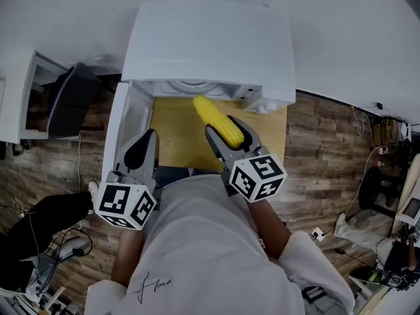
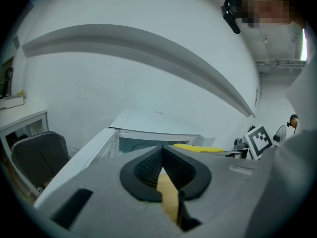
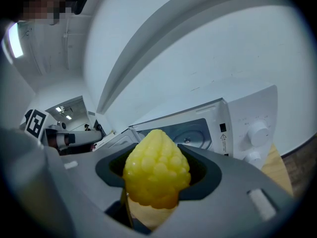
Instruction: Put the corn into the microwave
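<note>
A yellow corn cob [image 1: 216,120] is clamped in my right gripper [image 1: 224,128], its tip pointing at the white microwave [image 1: 210,44]. The microwave's door [image 1: 118,130] hangs open to the left and the cavity [image 1: 190,87] shows behind the corn. In the right gripper view the corn [image 3: 156,175] fills the jaws, just in front of the open cavity [image 3: 198,133]. My left gripper [image 1: 146,140] hovers beside the open door, shut with nothing in it. In the left gripper view its pads [image 2: 148,170] meet, and the corn [image 2: 198,147] shows off to the right.
The microwave stands on a wooden table [image 1: 172,136]. Its control knobs [image 3: 257,131] are on the right of the cavity. A black chair [image 1: 72,97] and a white desk [image 1: 20,97] stand at the left. Cables and equipment [image 1: 387,176] lie on the floor at the right.
</note>
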Tool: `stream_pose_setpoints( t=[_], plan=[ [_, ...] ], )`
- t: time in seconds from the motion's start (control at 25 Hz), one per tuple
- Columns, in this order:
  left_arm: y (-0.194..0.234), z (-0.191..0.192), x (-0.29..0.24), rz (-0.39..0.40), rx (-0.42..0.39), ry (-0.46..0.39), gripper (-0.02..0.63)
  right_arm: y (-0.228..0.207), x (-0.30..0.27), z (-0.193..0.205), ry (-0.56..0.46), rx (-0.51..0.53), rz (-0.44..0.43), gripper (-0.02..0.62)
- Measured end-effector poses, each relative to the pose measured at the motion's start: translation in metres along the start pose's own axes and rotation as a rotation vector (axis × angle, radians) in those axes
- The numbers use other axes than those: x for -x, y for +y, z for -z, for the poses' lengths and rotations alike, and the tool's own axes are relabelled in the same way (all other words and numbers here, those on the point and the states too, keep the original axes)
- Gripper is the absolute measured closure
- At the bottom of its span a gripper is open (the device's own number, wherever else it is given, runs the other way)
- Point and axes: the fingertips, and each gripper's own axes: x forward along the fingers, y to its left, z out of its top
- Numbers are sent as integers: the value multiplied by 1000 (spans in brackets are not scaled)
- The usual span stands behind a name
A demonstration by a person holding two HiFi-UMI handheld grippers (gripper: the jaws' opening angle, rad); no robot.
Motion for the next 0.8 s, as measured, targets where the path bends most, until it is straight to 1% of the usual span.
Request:
stream_pose_setpoints(
  t=[0.28,0.44,0.8],
  plan=[
    [6,3,-2,-11,5,21,609,-6,-16,5,15,13,2,334],
    [8,4,-5,-18,-18,33,609,-12,-26,11,27,12,19,334],
    [11,6,-10,-17,-4,46,609,-23,-42,15,34,6,35,334]
  ],
)
